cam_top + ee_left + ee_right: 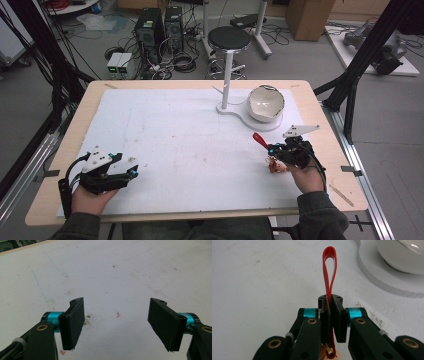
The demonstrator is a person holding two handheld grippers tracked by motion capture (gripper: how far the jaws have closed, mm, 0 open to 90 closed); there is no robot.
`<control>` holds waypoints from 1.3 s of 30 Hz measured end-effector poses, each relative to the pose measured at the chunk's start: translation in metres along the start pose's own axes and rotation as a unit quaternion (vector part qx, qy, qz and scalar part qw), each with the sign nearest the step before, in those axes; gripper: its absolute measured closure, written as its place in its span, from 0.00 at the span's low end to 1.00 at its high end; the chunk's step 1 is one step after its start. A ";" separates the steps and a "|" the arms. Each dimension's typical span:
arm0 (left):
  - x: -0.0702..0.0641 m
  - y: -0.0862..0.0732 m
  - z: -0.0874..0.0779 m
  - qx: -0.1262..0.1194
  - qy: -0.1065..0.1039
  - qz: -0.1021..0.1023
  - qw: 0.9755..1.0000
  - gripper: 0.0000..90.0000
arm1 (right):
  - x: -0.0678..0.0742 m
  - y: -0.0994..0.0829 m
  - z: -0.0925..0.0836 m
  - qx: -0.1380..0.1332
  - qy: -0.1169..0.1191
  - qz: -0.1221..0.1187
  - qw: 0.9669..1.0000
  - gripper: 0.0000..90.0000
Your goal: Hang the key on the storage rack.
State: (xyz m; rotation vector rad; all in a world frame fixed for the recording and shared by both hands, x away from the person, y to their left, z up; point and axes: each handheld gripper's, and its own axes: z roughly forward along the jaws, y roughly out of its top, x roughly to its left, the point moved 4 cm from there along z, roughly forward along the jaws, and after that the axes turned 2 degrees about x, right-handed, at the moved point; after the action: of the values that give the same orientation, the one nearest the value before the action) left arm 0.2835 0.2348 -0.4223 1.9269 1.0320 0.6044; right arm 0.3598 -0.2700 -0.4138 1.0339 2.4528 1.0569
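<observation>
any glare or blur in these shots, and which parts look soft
High view: even light, glare inside the white bowl. Right gripper view: red loop sharp, bowl edge soft. Left gripper view: pads crisp, far white mat slightly soft.

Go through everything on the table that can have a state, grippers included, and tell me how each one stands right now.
Left gripper: open, nothing between its jaws, over the white mat.
Right gripper: shut on the red ribbon loop.
Red ribbon loop: pinched near its base, standing up past the jaws.
Small reddish-gold ornament: hanging under the right gripper.
White round bowl: tilted on the white stand, inside empty.
</observation>
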 end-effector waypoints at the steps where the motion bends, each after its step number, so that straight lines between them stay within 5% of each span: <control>1: 0.000 0.000 0.000 0.000 0.001 0.000 1.000 0.33 | 0.000 0.000 0.000 0.000 0.000 0.000 1.000 0.96; 12: 0.000 0.000 -0.001 -0.001 0.002 -0.001 1.000 0.33 | 0.003 0.023 -0.014 -0.046 0.017 -0.009 0.999 0.96; 39: 0.001 0.000 -0.001 -0.002 0.001 -0.001 1.000 0.33 | 0.011 0.082 -0.019 -0.071 0.009 -0.047 0.996 0.96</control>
State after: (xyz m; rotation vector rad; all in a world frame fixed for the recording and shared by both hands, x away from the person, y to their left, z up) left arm 0.2829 0.2363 -0.4217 1.9213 1.0335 0.6080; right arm 0.3841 -0.2324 -0.3411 0.8606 2.3737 1.1952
